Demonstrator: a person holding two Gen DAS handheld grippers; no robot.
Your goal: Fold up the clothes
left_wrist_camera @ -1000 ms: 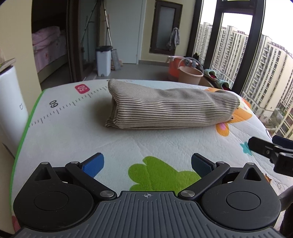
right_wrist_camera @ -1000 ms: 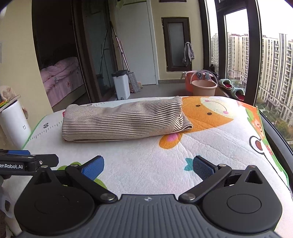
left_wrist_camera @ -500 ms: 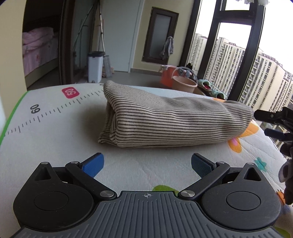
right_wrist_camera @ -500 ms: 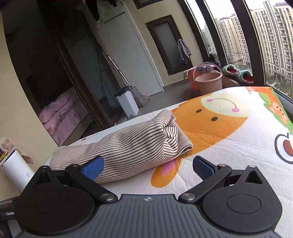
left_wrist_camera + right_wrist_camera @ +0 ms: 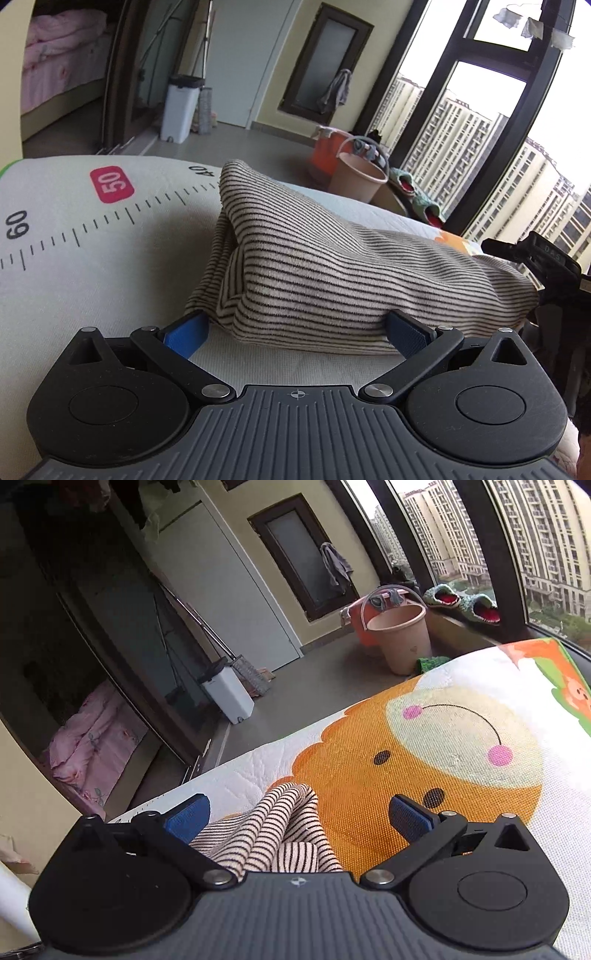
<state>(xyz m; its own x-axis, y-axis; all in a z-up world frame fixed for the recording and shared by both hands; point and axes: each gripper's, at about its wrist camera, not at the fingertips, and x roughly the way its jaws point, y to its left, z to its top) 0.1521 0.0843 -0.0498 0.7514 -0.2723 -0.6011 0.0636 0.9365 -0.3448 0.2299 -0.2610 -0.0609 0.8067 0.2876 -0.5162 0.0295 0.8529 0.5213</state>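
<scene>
A folded beige garment with thin black stripes (image 5: 325,266) lies on a cartoon-print mat (image 5: 92,236). My left gripper (image 5: 297,328) is open, its blue pads on either side of the garment's near left end, touching the near edge. My right gripper (image 5: 299,816) is open over the garment's right end (image 5: 273,834), which bunches up between the jaws. The right gripper's black body (image 5: 546,266) shows at the right edge of the left wrist view.
The mat carries a ruler print with a red 50 label (image 5: 111,184) and an orange lion face (image 5: 436,753). Beyond the mat's far edge are a pink bucket (image 5: 402,635), a white bin (image 5: 229,694), a bed with pink bedding (image 5: 92,746) and tall windows.
Both grippers have moved forward and down onto the garment. The left one has reached its left end, the right one its right end. Both stay open.
</scene>
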